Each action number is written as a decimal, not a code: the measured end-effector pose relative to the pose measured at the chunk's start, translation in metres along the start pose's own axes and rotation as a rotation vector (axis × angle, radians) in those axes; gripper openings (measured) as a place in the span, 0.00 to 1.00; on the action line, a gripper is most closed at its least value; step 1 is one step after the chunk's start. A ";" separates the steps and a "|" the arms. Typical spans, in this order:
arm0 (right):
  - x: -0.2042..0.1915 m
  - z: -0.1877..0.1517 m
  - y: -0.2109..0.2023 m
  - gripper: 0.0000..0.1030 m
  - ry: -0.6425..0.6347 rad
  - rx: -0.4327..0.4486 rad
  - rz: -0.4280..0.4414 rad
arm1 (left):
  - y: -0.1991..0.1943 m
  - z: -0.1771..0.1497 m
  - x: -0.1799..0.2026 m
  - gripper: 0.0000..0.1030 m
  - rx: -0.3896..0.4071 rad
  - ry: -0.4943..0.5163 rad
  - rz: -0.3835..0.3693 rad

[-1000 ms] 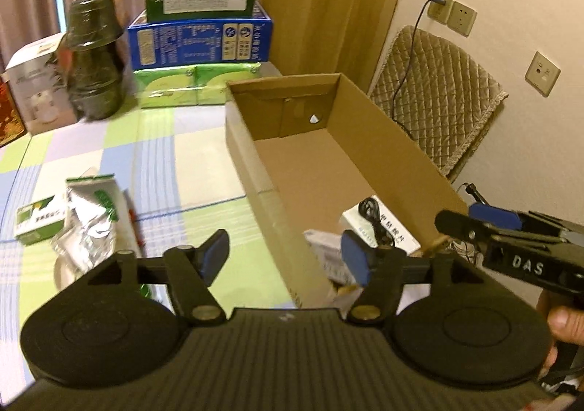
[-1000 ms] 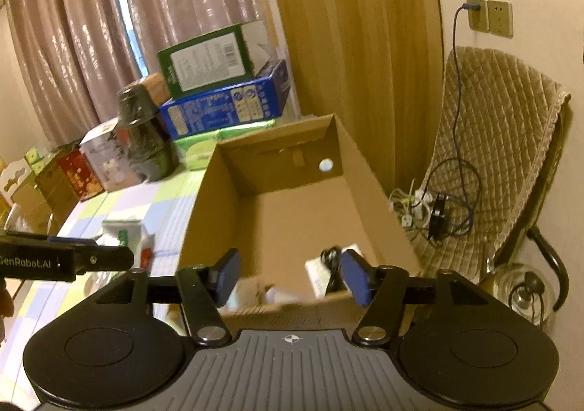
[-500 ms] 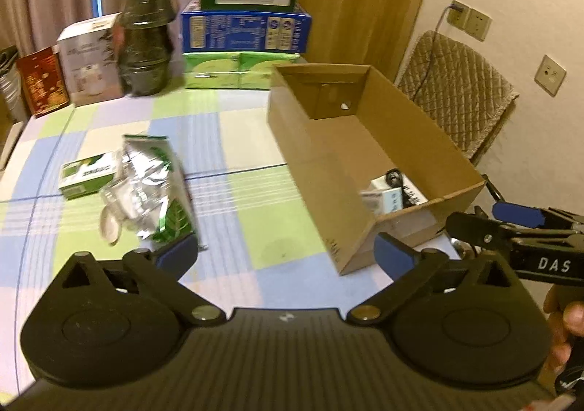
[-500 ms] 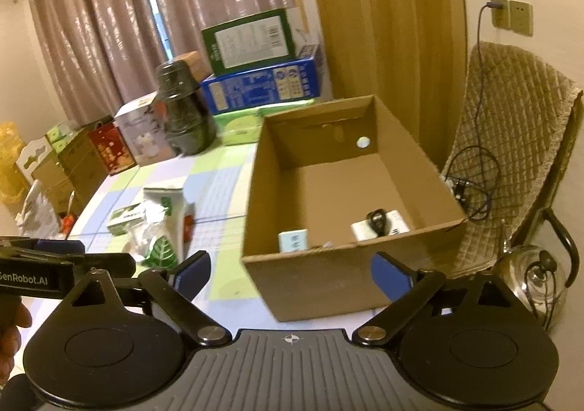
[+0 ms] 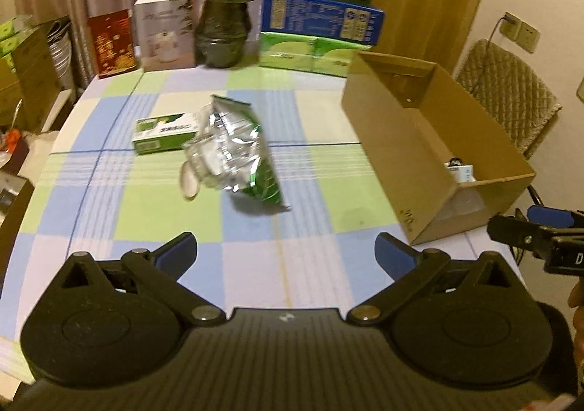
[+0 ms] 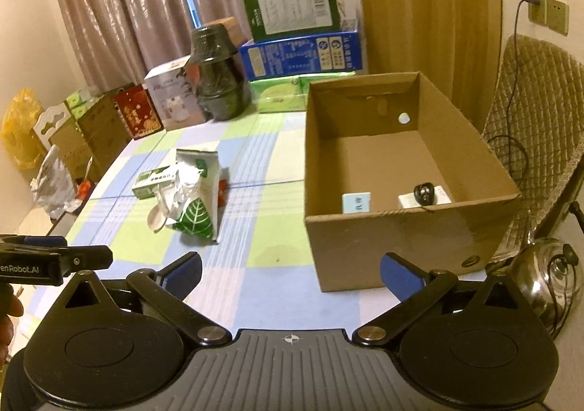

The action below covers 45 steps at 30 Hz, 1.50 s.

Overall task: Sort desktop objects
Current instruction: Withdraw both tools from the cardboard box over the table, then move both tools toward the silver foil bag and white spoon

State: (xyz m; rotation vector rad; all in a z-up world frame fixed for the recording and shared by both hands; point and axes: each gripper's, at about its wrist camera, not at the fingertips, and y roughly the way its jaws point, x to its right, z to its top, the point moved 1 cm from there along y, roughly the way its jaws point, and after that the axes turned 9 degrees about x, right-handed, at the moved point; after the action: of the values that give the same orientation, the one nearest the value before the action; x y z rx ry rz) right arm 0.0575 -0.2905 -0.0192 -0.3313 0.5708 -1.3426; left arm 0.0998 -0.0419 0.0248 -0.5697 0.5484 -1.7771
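Nearest the cameras, the left gripper (image 5: pixel 285 253) stands spread wide with nothing between its fingers. The right gripper (image 6: pixel 291 270) is opening, its jaws likewise empty. Both hover over the near edge of the tabletop (image 5: pixel 252 254), which carries a checked green and blue cloth.

Taking the cardboard box (image 6: pixel 398 235) as landmark: it sits at the right side of the tabletop, open-topped. Inside, against its near wall, lie a small pale card box (image 6: pixel 356 202) and a white adapter with a coiled black cable (image 6: pixel 424 195).

To the left of the box, well apart from it, lies the remaining cluster. A foil pouch with a green leaf print (image 5: pixel 237 152) lies crumpled on its side. Judged light, soft and crinkly, with a slick skin; a pinch across the flat sealed end or a firm fold would likely hold better than the bulging middle. A white spoon (image 6: pixel 157 219) lies touching the pouch on the side away from the box; probably rigid, light and low-lying, best taken across the handle, which is hidden from view. A small green and white carton (image 5: pixel 165 131) lies just beyond, touching the pouch; stiff and light, suited to a grip across its narrow sides.

Farthest from the box's near wall, stacked cartons (image 5: pixel 321 22) and a dark wrapped jar (image 5: pixel 224 15) line the rear edge.
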 end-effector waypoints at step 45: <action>-0.087 -0.008 0.083 0.98 -0.124 -0.068 0.137 | 0.030 -0.005 -0.112 0.99 0.001 -0.076 0.148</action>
State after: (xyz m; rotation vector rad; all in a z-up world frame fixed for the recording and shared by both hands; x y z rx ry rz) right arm 0.1096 -0.1876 -0.0534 -0.4205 0.5270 -1.1643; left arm 0.1463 0.0587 -0.0096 -0.5794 0.5237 -1.6090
